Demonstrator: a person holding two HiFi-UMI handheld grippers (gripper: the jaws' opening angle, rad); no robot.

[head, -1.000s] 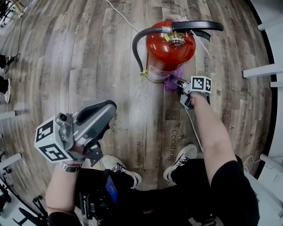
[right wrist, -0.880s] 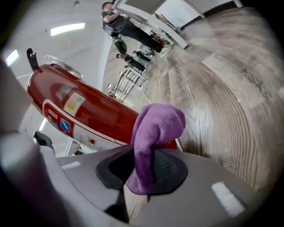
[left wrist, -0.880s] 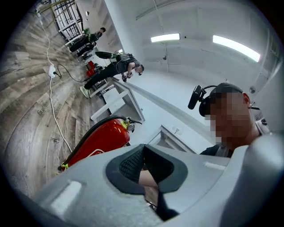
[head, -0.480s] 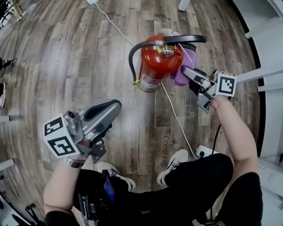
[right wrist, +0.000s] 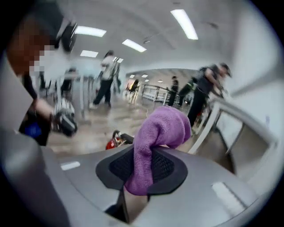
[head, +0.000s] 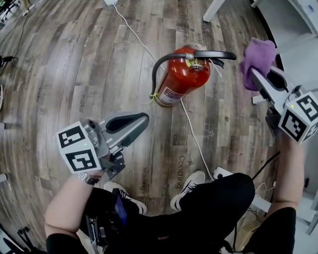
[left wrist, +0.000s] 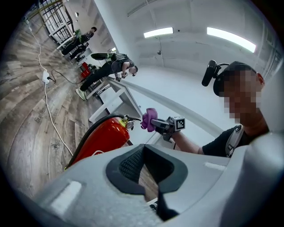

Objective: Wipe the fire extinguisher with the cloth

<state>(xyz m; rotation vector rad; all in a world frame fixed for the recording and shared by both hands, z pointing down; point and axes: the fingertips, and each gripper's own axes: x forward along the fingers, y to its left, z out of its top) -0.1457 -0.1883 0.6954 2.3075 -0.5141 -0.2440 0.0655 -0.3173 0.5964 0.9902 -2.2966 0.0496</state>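
Observation:
A red fire extinguisher (head: 182, 77) with a black hose and black handle stands on the wooden floor; it also shows in the left gripper view (left wrist: 103, 138). My right gripper (head: 256, 74) is raised at the right, above and to the right of the extinguisher's handle, shut on a purple cloth (head: 257, 55) that bunches over its tips. The right gripper view shows the purple cloth (right wrist: 157, 142) clamped between the jaws. My left gripper (head: 143, 119) hovers at lower left, well short of the extinguisher, jaws shut and empty. The right gripper (left wrist: 156, 125) with the cloth (left wrist: 148, 119) is visible from the left gripper view.
A white cable (head: 191, 129) runs across the floor past the extinguisher's base. White table legs (head: 212, 10) stand at the back right. My shoes (head: 188, 188) are below. Other people stand far off in the room (left wrist: 108, 68).
My right gripper rose with the purple cloth from the extinguisher's base, past its side, to above handle height on the right. The left gripper has barely moved.

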